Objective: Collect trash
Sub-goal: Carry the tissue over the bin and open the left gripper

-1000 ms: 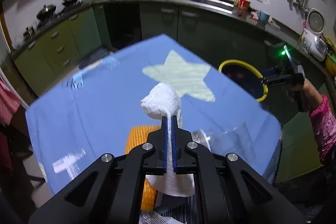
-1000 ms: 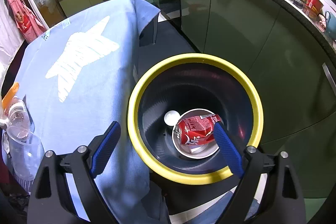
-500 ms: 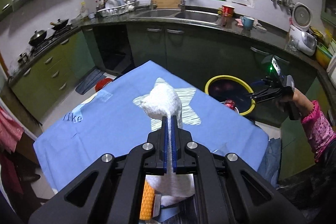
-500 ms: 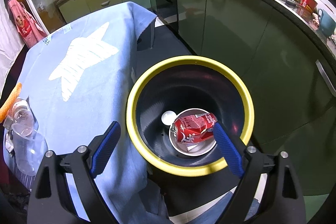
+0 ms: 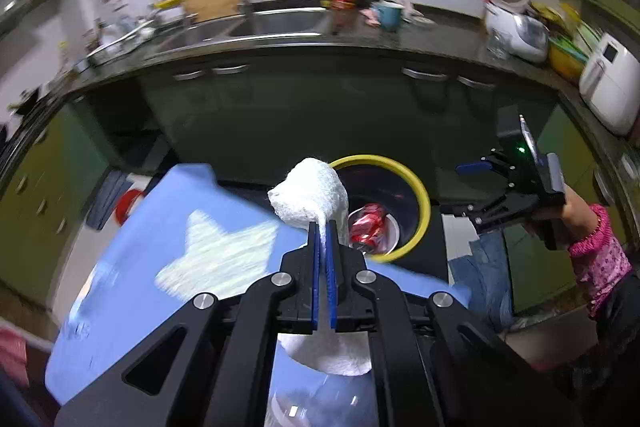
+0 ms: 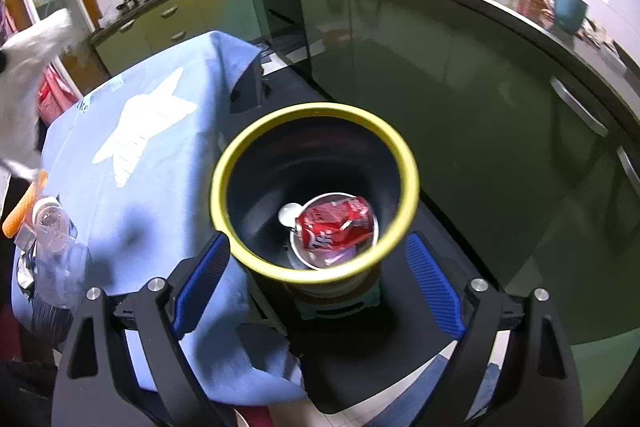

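My left gripper [image 5: 322,227] is shut on a crumpled white paper towel [image 5: 310,193], held in the air above the blue-clothed table's far corner, just short of the trash bin. The bin is dark with a yellow rim [image 5: 422,203] and holds a crushed red can [image 5: 368,225] in a white bowl. In the right wrist view the bin's rim [image 6: 316,111] lies right in front of my open, empty right gripper [image 6: 316,247], with the can [image 6: 336,223] inside. The towel [image 6: 28,67] shows blurred at the left edge. The right gripper [image 5: 460,189] hovers right of the bin.
The table's blue cloth [image 6: 160,155] has a pale star on it. A clear plastic bottle [image 6: 52,223] and an orange item [image 6: 24,207] lie at its near corner. Green cabinets [image 6: 440,67] and a dark counter curve behind the bin. A pink sleeve [image 5: 596,259] holds the right gripper.
My left gripper has carried the paper towel up and across the table toward the bin. The right gripper has drawn back a little from the bin, still open.
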Demonstrator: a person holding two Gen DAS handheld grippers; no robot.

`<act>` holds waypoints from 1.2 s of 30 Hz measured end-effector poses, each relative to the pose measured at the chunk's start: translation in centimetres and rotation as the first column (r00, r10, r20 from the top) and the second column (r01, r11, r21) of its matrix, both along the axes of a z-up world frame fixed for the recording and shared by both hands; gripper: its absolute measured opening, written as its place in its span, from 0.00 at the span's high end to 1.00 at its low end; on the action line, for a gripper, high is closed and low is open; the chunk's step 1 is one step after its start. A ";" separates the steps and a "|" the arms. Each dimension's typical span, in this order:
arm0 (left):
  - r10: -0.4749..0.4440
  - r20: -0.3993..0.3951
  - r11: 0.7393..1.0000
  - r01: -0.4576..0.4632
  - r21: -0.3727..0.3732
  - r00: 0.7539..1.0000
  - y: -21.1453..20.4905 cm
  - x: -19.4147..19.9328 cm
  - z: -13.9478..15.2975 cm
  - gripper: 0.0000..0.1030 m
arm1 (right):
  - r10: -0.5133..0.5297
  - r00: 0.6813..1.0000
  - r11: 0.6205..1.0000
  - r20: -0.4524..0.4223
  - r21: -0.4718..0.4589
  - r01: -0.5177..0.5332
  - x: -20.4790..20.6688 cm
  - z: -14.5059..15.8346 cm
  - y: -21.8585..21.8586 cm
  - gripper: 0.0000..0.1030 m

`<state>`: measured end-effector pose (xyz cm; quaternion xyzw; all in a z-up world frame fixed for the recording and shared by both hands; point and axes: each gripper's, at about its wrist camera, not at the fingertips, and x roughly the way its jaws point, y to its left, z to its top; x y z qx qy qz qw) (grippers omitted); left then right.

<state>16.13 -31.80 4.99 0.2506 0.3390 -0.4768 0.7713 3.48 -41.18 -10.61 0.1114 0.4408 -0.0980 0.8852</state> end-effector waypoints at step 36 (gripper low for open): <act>0.124 0.038 0.977 -0.115 -0.181 0.992 0.5 0.1 0.0 0.15 | 0.030 0.999 0.999 0.029 0.013 -0.030 -2.2 0.9 0.4 0.16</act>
